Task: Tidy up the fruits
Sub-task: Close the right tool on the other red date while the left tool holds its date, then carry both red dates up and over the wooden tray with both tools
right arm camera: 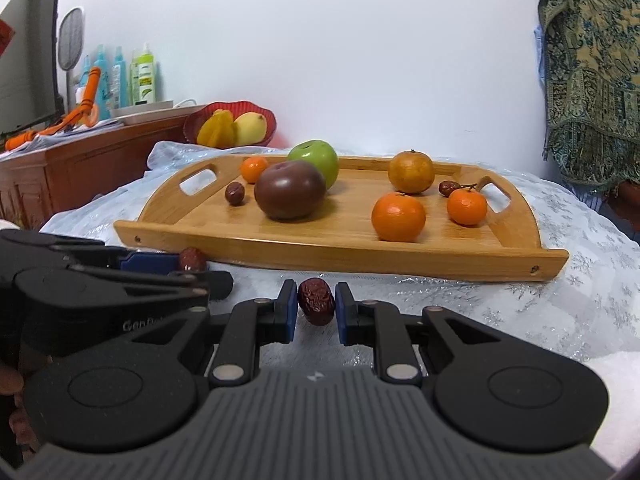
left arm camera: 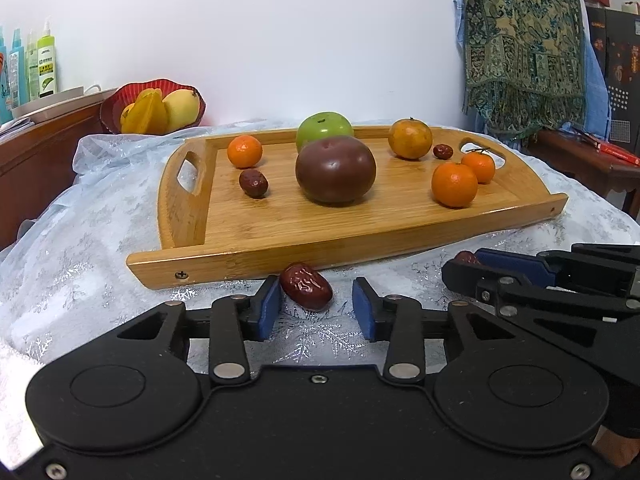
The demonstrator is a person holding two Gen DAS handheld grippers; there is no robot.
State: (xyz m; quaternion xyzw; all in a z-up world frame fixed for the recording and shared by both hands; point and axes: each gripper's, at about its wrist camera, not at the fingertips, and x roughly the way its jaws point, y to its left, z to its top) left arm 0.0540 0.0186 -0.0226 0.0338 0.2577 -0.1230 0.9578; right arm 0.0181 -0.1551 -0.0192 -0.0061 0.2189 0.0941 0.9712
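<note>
The table (left arm camera: 80, 248), draped in a pale snowflake cloth, carries a wooden tray (left arm camera: 360, 232) with most of the fruit already on it: a dark purple-brown fruit (left arm camera: 335, 170) in the middle, a green apple (left arm camera: 325, 128) half hidden behind it, four oranges and two small red dates.

Two dates are not yet on the tray. Both lie on the cloth just in front of its near rim, one in front of each gripper.

The left gripper (left arm camera: 316, 308) stands released, its blue pads apart. The left date (left arm camera: 306, 286) lies between them toward their tips, close against the left pad and well clear of the right one. Its long axis runs slantwise across the gap, so I judge closing would turn it before gripping it.

The right gripper (right arm camera: 316, 312) looks clenched on the right date (right arm camera: 317, 306), pads close on either side, the long axis running roughly along the fingers. Whether both pads actually press on it is hard to make out; a thin gap seems to show on the left side. From the left view that date is mostly hidden by the right gripper's finger.

Of the two, the right hand seems readier to lift onto the tray.
</note>
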